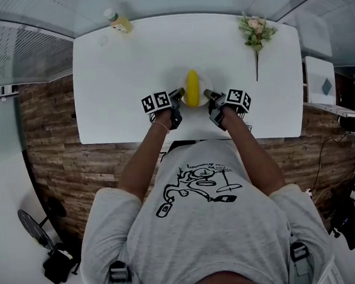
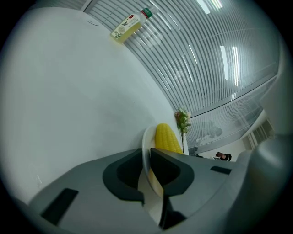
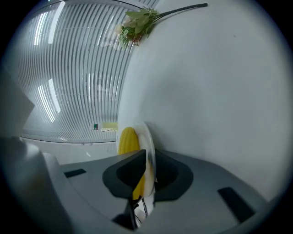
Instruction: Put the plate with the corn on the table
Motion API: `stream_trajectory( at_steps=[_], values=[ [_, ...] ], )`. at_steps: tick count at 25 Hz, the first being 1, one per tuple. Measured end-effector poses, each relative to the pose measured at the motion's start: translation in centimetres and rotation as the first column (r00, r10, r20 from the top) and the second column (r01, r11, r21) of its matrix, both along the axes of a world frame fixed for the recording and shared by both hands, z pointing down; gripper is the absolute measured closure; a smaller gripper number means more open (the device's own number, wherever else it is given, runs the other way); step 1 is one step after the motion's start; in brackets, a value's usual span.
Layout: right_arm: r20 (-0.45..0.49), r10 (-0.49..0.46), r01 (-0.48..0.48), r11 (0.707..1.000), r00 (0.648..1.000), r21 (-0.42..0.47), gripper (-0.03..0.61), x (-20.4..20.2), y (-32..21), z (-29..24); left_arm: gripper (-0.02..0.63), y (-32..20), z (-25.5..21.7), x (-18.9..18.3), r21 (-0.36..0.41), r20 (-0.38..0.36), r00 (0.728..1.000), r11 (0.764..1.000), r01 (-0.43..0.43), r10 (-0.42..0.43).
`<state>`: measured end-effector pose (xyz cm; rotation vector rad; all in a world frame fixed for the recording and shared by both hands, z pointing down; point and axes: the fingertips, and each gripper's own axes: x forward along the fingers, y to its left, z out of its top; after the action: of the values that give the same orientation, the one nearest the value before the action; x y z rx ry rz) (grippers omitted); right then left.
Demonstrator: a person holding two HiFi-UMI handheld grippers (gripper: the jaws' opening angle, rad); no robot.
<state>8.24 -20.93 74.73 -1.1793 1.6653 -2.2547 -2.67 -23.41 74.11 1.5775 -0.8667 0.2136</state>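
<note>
Spanning most of the scene, the white surface (image 1: 130, 69) has the plate (image 2: 147, 141) at its near middle, between the two tools. The left tool (image 1: 179, 96) has its jaws slightly apart around the plate's left rim, not pinching it. The right tool (image 1: 209, 95) is clamped on the right rim. Corn (image 1: 192, 87) lies on the plate. Flowers (image 1: 256, 32) lie far right and a bottle (image 1: 119, 21) far left.
</note>
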Motion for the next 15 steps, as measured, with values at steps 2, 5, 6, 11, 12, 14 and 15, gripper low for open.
stream_trajectory(
  at_steps=[2,5,6,11,12,14,15],
  values=[
    [0.002,-0.004,0.004,1.0,1.0,-0.002,0.523,-0.01,0.09,0.03,0.549,0.1,0.11,0.07,0.005,0.01,1.0,1.0,-0.009,0.009],
    [-0.009,-0.021,0.021,1.0,1.0,-0.009,0.508,-0.04,0.37,0.06,0.549,0.18,0.2,0.13,0.005,0.023,1.0,1.0,-0.017,0.017],
    [-0.011,-0.026,0.026,1.0,1.0,-0.01,0.499,-0.02,0.43,0.06,0.549,0.16,0.22,0.17,0.006,0.029,0.999,1.0,-0.018,0.018],
    [-0.042,-0.057,0.057,0.998,0.998,-0.007,0.489,0.3,0.65,0.03,0.546,0.23,0.15,0.33,0.02,0.057,0.998,1.0,-0.013,0.012],
    [-0.045,-0.061,0.06,0.998,0.997,-0.007,0.485,0.37,0.71,-0.01,0.546,0.25,0.15,0.34,0.021,0.062,0.998,1.0,-0.013,0.012],
    [-0.05,-0.062,0.062,0.998,0.997,-0.007,0.483,0.56,0.8,0.0,0.546,0.2,0.2,0.33,0.023,0.07,0.997,1.0,-0.014,0.013],
    [-0.058,-0.064,0.064,0.998,0.996,-0.007,0.483,0.69,0.89,0.05,0.546,0.15,0.22,0.32,0.025,0.074,0.997,1.0,-0.016,0.014]
  ],
)
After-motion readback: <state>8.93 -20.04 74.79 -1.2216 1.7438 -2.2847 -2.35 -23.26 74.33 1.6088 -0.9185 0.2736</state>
